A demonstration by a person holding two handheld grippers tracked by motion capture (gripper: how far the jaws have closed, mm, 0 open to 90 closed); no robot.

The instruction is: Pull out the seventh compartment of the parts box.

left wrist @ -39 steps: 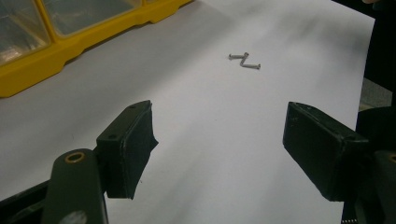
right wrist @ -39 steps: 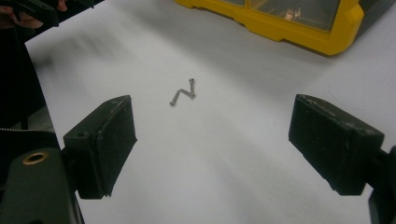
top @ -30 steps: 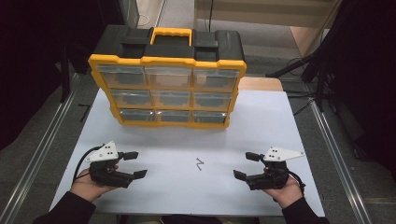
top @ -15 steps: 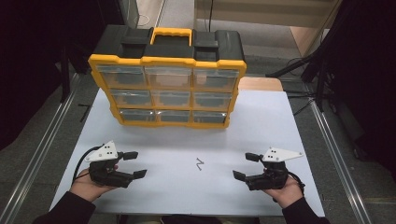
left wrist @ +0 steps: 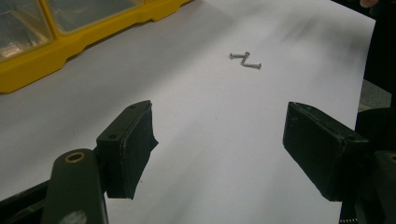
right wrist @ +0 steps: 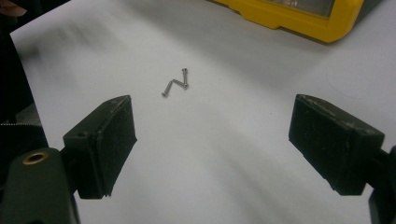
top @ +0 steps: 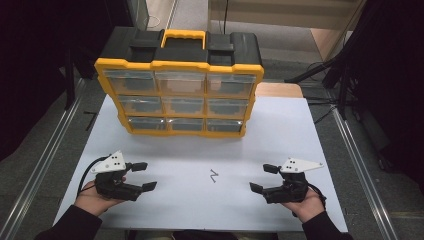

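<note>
Three small grey screws [top: 214, 175] lie touching in a zigzag on the white table sheet [top: 200, 150], midway between my hands; I also see the screws [left wrist: 245, 60] in the left gripper view and the screws [right wrist: 176, 84] in the right gripper view. My left gripper [top: 144, 176] rests at the near left, open and empty, with its jaws pointing right toward the screws. My right gripper [top: 263, 178] rests at the near right, open and empty, pointing left. In the gripper views, the left gripper [left wrist: 219, 144] and the right gripper [right wrist: 212, 144] have jaws set wide apart over bare sheet.
A yellow and black parts organiser [top: 180, 90] with clear drawers stands upright at the back of the table; its yellow base edge [left wrist: 70, 44] and corner [right wrist: 299, 18] show in the gripper views. Metal rails [top: 45, 160] run along both table sides.
</note>
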